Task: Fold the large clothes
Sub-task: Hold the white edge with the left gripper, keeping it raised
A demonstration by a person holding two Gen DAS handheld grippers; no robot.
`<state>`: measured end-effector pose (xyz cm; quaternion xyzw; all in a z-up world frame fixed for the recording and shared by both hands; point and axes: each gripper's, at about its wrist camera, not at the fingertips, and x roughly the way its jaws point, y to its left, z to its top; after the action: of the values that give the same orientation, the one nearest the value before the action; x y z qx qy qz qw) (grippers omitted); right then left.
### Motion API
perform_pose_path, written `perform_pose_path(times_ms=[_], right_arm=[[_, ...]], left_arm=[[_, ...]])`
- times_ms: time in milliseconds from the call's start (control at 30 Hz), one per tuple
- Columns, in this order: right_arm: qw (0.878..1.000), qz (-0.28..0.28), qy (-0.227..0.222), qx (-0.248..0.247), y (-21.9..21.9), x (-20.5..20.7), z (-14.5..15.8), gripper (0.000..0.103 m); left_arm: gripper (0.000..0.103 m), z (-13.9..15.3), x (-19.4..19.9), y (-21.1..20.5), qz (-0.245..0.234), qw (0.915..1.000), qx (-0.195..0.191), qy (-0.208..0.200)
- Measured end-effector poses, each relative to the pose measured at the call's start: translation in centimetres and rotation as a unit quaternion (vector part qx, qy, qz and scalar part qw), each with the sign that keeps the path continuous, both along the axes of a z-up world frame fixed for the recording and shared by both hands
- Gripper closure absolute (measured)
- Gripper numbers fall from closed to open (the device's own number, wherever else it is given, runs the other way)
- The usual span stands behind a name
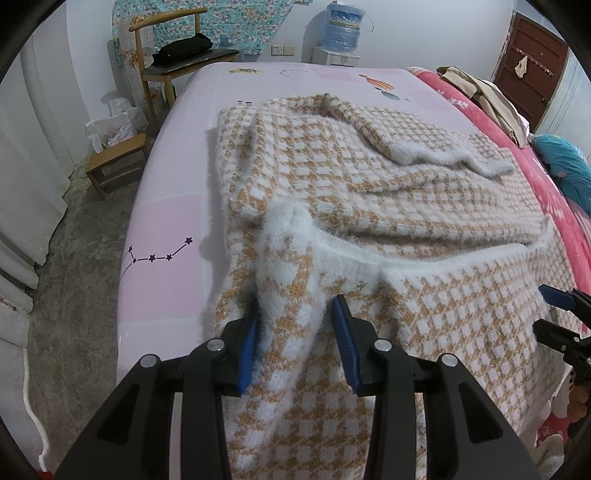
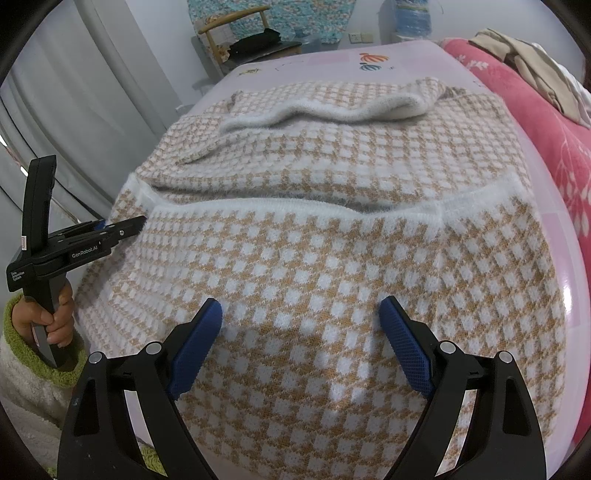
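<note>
Looks about halfway: the fuzzy checked sweater (image 1: pixel 369 206) lies on the pink bed (image 1: pixel 166 229) ahead of both tongs, sleeves folded in, bottom half not yet doubled over. Left gripper (image 1: pixel 295 325) is clamped on a bunched sleeve fold; right gripper (image 2: pixel 301 314) hovers wide apart above the hem. Chair (image 1: pixel 173 48) and water jug (image 1: pixel 343 29) sit beyond.
</note>
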<state>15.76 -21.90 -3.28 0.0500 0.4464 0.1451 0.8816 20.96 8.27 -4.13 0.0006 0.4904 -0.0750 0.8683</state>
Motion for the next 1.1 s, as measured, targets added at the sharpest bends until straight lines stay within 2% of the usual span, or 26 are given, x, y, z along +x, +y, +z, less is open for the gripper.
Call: perform_pose_path(times_ms=[1100], right_arm=[[1.000,0.000,0.001,-0.001,0.08,-0.03,0.17,0.019]], left_arm=[[0.066,0.07,-0.06,-0.04,0.000,1.0000,0.007,-0.001]])
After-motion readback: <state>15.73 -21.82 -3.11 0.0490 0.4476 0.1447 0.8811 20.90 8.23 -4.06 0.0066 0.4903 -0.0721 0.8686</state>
